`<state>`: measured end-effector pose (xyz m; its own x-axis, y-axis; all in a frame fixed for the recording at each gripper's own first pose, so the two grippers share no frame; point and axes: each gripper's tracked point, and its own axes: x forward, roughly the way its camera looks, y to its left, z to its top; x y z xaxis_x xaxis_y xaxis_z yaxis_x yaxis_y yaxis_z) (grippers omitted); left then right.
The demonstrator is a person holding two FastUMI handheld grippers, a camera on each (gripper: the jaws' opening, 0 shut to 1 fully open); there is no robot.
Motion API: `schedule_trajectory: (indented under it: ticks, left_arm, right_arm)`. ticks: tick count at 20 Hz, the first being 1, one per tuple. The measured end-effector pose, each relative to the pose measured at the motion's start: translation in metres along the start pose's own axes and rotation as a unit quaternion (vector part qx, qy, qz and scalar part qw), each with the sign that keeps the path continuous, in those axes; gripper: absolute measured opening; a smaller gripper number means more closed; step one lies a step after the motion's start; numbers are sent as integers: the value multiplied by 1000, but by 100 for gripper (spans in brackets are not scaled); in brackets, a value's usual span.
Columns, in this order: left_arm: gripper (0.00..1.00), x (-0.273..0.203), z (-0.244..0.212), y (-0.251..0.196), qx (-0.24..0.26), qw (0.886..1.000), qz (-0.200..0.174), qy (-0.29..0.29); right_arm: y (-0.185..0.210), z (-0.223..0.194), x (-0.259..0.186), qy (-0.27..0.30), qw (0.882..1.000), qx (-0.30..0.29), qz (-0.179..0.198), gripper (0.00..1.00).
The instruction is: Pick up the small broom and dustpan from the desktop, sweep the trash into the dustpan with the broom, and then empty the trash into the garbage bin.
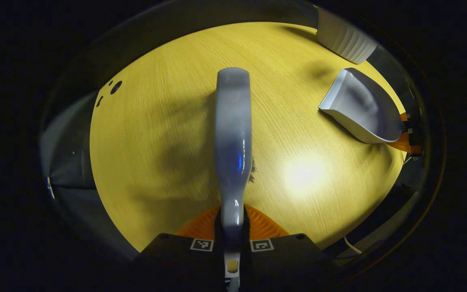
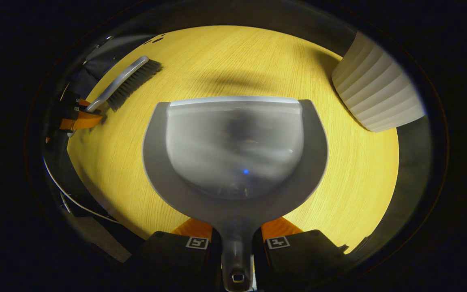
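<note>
My left gripper (image 1: pixel 232 222) is shut on the thin handle of the small grey broom (image 1: pixel 233 129). The broom reaches forward over the yellow wooden desktop (image 1: pixel 156 134), with a few dark bristles (image 1: pixel 253 173) peeking out on its right. In the right gripper view the same broom (image 2: pixel 125 82) lies low over the desk at the upper left, held by the left gripper (image 2: pixel 80 118). My right gripper (image 2: pixel 236 237) is shut on the handle of the grey dustpan (image 2: pixel 235 154), whose scoop is level and faces away. From the left gripper view the dustpan (image 1: pixel 363 108) sits at the right, the right gripper (image 1: pixel 410 138) behind it.
A white ribbed garbage bin (image 2: pixel 379 97) stands at the desk's far right corner, beyond the dustpan's lip, and shows as the bin (image 1: pixel 345 38) at the top right of the left gripper view. Small dark holes (image 1: pixel 115 87) mark the desk's left edge. A white cable (image 2: pixel 67 194) hangs off the near left.
</note>
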<state>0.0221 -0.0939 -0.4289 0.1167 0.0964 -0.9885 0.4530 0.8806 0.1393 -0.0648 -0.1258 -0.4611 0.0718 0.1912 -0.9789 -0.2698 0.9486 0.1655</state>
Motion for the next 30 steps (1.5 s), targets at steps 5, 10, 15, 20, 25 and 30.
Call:
schedule_trajectory:
  ticks: [5, 10, 15, 20, 25, 30]
  left_arm:
    - [24, -3, 4, 2, 18, 1000, 1, 1]
    - [33, -3, 2, -4, 36, 999, 0, 7]
    - [88, -10, 5, 2, 42, 999, 11, -3]
    - [99, -26, 9, 6, 43, 999, 17, -24]
    - [98, -65, 19, 14, 40, 996, 30, -71]
    - [98, -128, 60, 16, 53, 976, 68, -201]
  right_arm:
    - [1, 0, -4, -4, 1000, 11, 7, 44]
    - [3, 2, -7, -12, 1000, 16, 12, 63]
    - [6, 2, -21, -11, 1000, 23, 16, 73]
    - [3, 10, -41, -41, 998, 38, 14, 100]
    - [-4, 29, -80, -115, 990, 85, 3, 100]
    - [-25, 59, -145, -246, 959, 136, -28, 100]
